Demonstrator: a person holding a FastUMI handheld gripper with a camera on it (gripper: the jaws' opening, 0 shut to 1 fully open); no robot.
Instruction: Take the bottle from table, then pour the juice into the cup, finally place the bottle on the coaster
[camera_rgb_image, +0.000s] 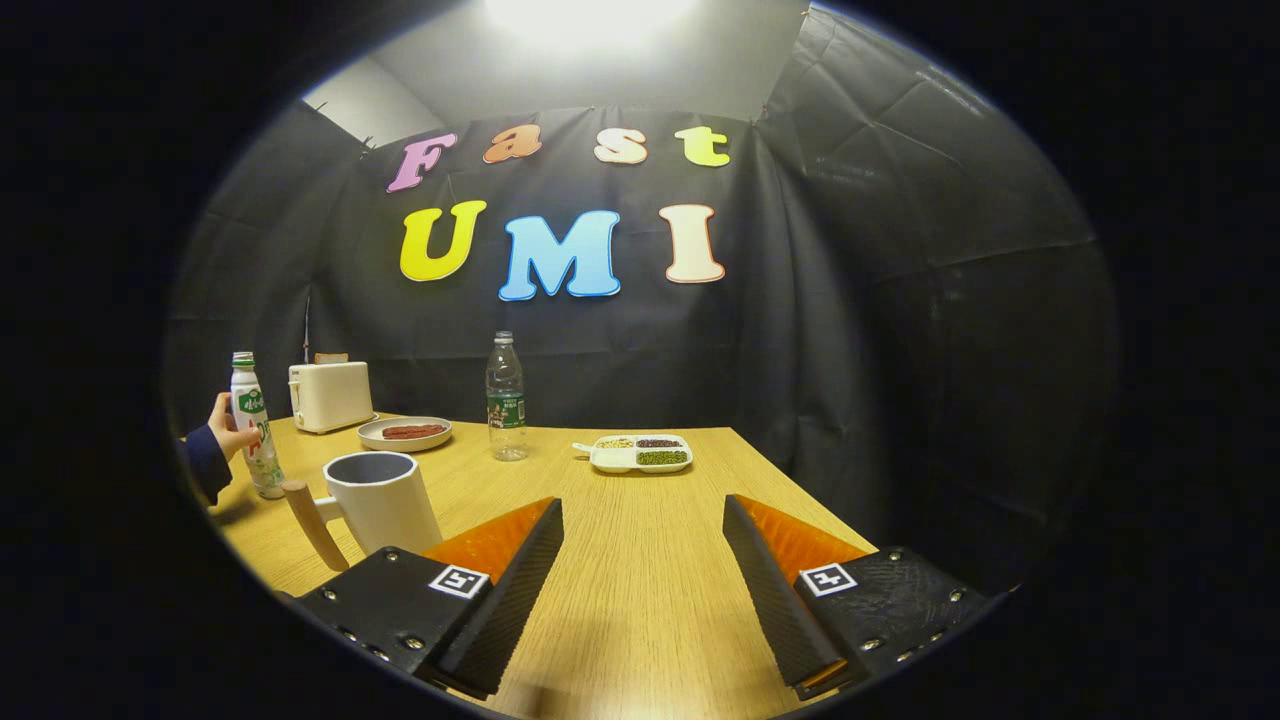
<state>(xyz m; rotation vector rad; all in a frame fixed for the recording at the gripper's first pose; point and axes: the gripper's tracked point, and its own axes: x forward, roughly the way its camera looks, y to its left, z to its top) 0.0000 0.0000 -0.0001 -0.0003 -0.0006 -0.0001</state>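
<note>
A: Checking the gripper (642, 520): fingers spread wide apart, nothing between them, only bare table (640, 600) ahead.

B: Bottle position?

A: The juice bottle (254, 425) stands upright at the table's far left edge, well apart from the fingers. A hand (230, 428) with a dark sleeve touches it.

B: Cup?

A: The cup (378, 498) with a wooden handle sits just beyond the left finger, near the bottle.

B: Other items?

A: Toaster (331, 395), plate (405, 433), clear water bottle (506, 397) and divided tray (640, 453) farther back.

Matt wood-grain table (640, 590), glossy white cup (385, 505) with wooden handle, clear plastic bottle (506, 398).
</note>
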